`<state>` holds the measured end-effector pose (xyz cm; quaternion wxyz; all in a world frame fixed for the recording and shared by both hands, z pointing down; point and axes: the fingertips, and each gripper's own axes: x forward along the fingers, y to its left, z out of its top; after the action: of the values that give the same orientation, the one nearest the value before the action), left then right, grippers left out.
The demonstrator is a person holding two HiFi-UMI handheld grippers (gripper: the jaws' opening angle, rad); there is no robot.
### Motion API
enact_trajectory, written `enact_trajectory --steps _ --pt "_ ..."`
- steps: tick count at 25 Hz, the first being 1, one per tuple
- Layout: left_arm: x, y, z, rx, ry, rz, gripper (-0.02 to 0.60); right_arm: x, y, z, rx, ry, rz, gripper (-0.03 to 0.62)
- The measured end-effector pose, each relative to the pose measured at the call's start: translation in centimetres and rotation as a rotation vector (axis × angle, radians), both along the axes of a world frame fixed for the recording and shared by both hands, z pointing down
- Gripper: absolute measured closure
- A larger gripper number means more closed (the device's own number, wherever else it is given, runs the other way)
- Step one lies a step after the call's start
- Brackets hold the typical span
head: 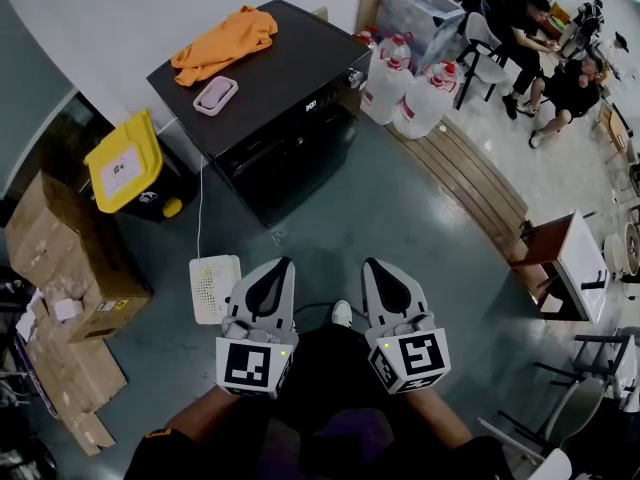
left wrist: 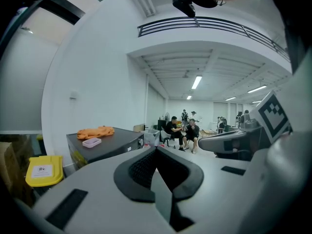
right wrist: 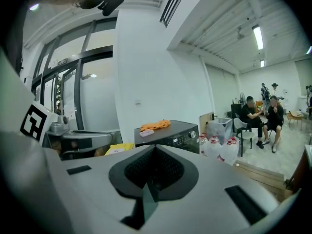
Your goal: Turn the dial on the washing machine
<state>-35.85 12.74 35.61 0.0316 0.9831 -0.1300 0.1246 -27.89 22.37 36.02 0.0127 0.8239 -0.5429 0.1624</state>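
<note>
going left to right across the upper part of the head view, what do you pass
cardboard boxes → yellow bin → washing machine → water jugs → seated people

Bright ceiling strip lighting; fisheye edges dark.

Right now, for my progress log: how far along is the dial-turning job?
Done: nothing visible. In hand: nothing; the left claw and right claw are shut and empty, with open floor between them and the washing machine. Left: walk up, grip the dial on its front panel, turn it.
</note>
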Motion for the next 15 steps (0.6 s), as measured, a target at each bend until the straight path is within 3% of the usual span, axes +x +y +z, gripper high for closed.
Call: enact_trajectory --steps 13,15 --pt "4.4 2.4 -1.3 0.051 0.014 -0.044 0.571 3.9 1.7 -1.1 0.042 0.073 -0.087 0.576" --pt "5.3 3.0 -1.4 0.060 0.015 -0.053 0.571 4.7 2.2 -1.3 0.046 0.082 -0.105 0.542"
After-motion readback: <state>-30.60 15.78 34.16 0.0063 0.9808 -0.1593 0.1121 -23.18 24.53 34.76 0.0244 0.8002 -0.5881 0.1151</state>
